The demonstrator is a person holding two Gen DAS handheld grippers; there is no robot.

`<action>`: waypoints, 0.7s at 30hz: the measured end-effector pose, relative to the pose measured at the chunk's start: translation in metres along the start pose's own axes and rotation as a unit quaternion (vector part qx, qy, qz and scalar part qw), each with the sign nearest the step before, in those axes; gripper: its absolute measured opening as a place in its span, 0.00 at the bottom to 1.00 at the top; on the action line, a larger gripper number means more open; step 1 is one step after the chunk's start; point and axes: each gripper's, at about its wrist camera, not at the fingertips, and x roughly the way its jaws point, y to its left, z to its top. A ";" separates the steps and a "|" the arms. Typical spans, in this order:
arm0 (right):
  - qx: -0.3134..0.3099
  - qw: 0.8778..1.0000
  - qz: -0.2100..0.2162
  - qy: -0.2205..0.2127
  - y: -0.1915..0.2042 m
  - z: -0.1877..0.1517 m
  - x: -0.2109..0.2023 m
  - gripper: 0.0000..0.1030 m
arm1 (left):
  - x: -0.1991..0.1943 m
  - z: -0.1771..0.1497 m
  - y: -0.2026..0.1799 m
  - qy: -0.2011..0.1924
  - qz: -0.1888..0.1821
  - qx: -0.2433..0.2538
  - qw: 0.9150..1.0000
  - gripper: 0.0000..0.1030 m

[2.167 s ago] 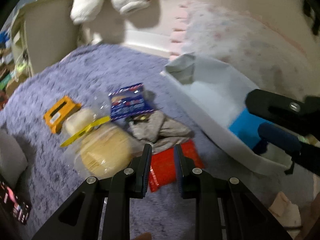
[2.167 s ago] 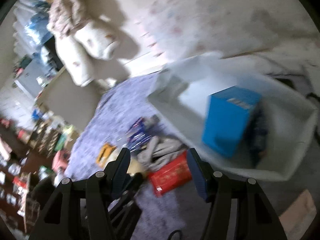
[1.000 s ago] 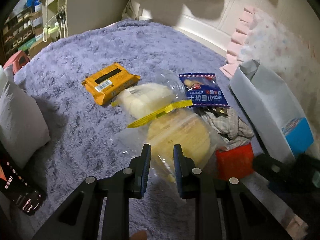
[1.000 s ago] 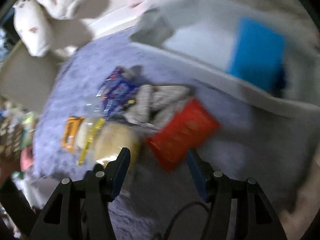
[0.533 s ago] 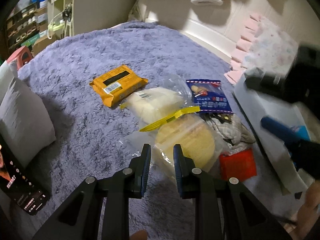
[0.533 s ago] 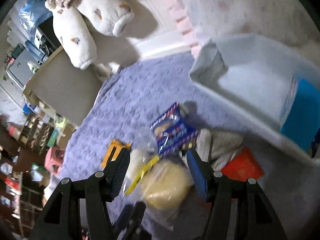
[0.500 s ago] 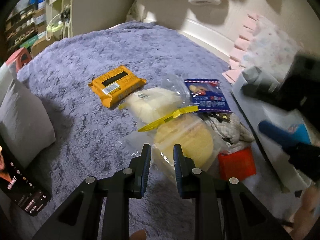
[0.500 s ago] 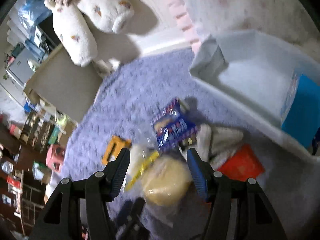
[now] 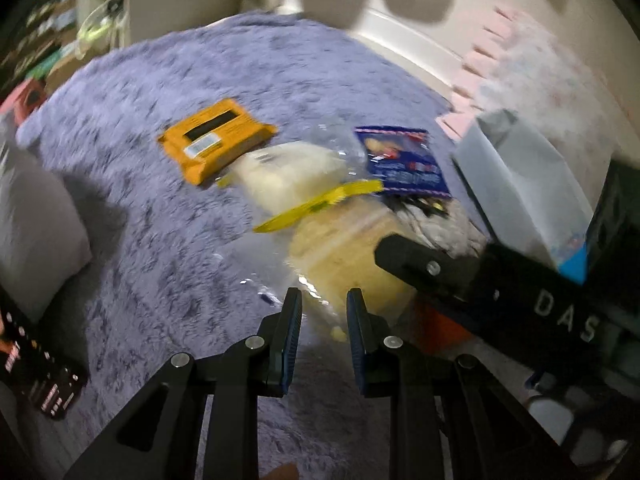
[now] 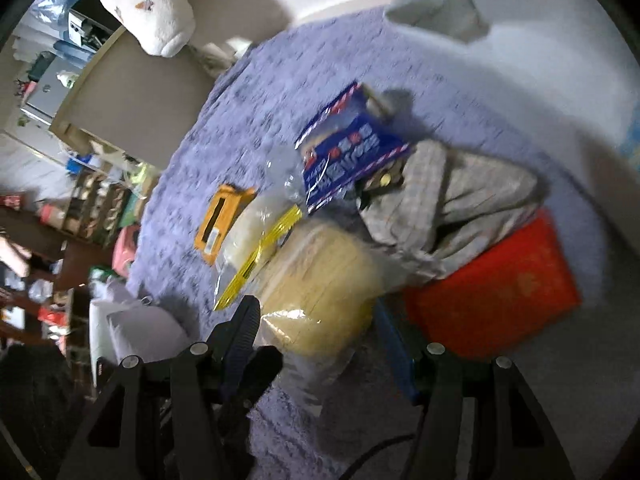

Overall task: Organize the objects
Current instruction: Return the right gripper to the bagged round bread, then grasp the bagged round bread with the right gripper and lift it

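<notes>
We tilt both claws downward: the right claw [image 10: 316, 320] spreads apart around the clear bread bag [image 10: 320, 280]; the left claw [image 9: 320, 312], narrowly apart, grips nothing, the bag at its twelve o'clock.

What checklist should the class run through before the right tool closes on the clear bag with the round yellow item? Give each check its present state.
1. Right tool open, nothing gripped: ok.
2. Clear bag with the round yellow item between its fingers: ok; the fingers straddle its near edge.
3. Left tool out of the way: not ok; it hovers at the same bag's near edge, narrowly open and empty.
4. Bag free of neighbours: not ok; the yellow-strip bag overlaps it and the grey cloth lies against it.
5. White bin has room: cannot tell; only a blue box shows inside.
6. Sharp view: not ok; both views are blurred.
</notes>
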 end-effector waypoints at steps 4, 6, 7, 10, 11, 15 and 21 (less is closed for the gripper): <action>0.050 0.998 0.026 0.027 -0.020 0.005 0.017 0.57 | -0.001 0.002 0.012 0.002 -0.011 -0.038 0.999 0.21; 0.078 0.995 0.051 0.034 -0.029 0.007 0.020 0.57 | -0.001 0.002 0.017 0.004 -0.013 -0.052 0.999 0.21; 0.087 0.994 0.057 0.038 -0.033 0.008 0.022 0.57 | -0.001 0.002 0.019 0.004 -0.011 -0.060 0.998 0.21; 0.094 0.993 0.067 0.035 -0.036 0.008 0.027 0.59 | 0.000 0.003 0.024 0.003 0.004 -0.075 0.997 0.21; 0.089 0.994 0.063 0.028 -0.033 0.008 0.029 0.61 | 0.001 0.003 0.024 0.003 0.006 -0.077 0.997 0.21; 0.035 0.998 0.043 -0.002 -0.021 0.008 0.032 0.50 | 0.004 0.004 0.017 0.001 0.013 -0.067 0.998 0.21; -0.001 0.999 0.035 -0.031 -0.011 0.006 0.012 0.37 | -0.001 0.003 -0.008 -0.021 0.024 -0.010 0.999 0.21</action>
